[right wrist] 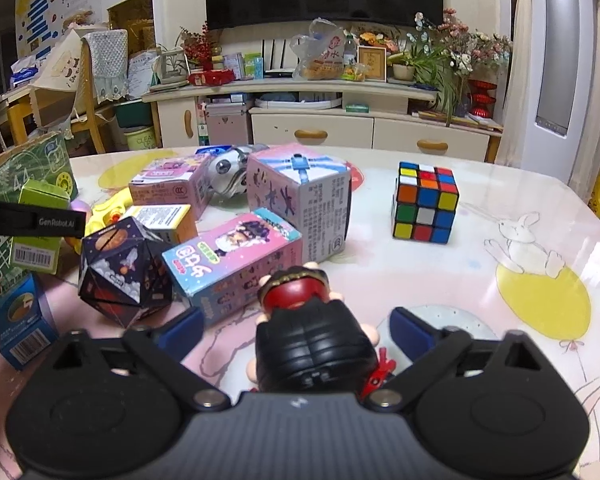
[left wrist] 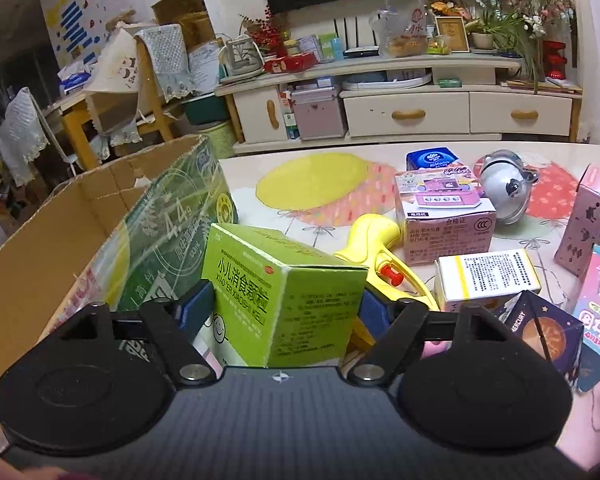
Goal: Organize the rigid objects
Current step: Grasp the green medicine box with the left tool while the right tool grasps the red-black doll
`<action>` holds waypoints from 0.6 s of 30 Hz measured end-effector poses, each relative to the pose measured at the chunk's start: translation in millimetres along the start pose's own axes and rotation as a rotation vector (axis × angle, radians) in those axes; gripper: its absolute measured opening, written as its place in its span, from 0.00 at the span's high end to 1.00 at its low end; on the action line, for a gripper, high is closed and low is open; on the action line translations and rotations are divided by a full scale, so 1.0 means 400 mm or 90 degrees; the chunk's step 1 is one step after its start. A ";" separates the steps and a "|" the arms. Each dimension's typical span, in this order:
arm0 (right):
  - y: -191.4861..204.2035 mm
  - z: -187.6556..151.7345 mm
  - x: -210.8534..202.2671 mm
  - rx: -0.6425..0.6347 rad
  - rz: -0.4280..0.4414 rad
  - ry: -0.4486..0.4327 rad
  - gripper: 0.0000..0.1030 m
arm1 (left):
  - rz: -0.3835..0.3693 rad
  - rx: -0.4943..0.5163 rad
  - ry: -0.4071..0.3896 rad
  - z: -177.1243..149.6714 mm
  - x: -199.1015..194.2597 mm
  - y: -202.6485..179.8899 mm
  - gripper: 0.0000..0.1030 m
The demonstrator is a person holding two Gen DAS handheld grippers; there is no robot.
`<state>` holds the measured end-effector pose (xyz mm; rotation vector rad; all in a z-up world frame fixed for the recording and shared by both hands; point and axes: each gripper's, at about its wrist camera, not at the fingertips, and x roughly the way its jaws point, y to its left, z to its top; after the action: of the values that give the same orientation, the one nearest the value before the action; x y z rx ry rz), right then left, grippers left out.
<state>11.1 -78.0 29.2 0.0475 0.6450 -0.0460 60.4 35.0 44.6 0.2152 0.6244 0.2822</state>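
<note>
A green medicine box (left wrist: pixel 284 292) sits between the blue pads of my left gripper (left wrist: pixel 286 304), which is shut on its two sides. It is tilted, just right of an open cardboard carton (left wrist: pixel 40 260) with a green printed side. In the right wrist view the same green box (right wrist: pixel 40 200) shows at the far left behind a black finger (right wrist: pixel 32 224) of the left gripper. My right gripper (right wrist: pixel 296 328) stands open around a small red and black toy figure (right wrist: pixel 312 332) on the table, with a gap on each side of it.
On the table lie a yellow water pistol (left wrist: pixel 380 248), a pink box (left wrist: pixel 444 220), a white and yellow box (left wrist: pixel 488 276), a dark polyhedron (right wrist: pixel 120 272), a silver round toy (left wrist: pixel 504 188), two pink cartons (right wrist: pixel 300 200), a blue box (right wrist: pixel 24 320) and a Rubik's cube (right wrist: pixel 424 204).
</note>
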 end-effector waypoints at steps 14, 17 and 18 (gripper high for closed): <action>-0.006 -0.012 0.016 -0.007 -0.032 0.016 0.28 | -0.099 -0.018 -0.012 0.009 -0.081 0.061 0.28; -0.006 -0.015 0.016 -0.005 -0.039 0.009 0.30 | -0.134 -0.025 -0.018 0.014 -0.106 0.073 0.32; -0.007 -0.016 0.017 -0.002 -0.043 0.009 0.31 | -0.150 -0.028 -0.019 0.017 -0.114 0.081 0.34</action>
<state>12.6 -80.7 19.9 0.0229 0.6602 -0.1091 22.7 49.8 83.8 0.1017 0.6066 0.0660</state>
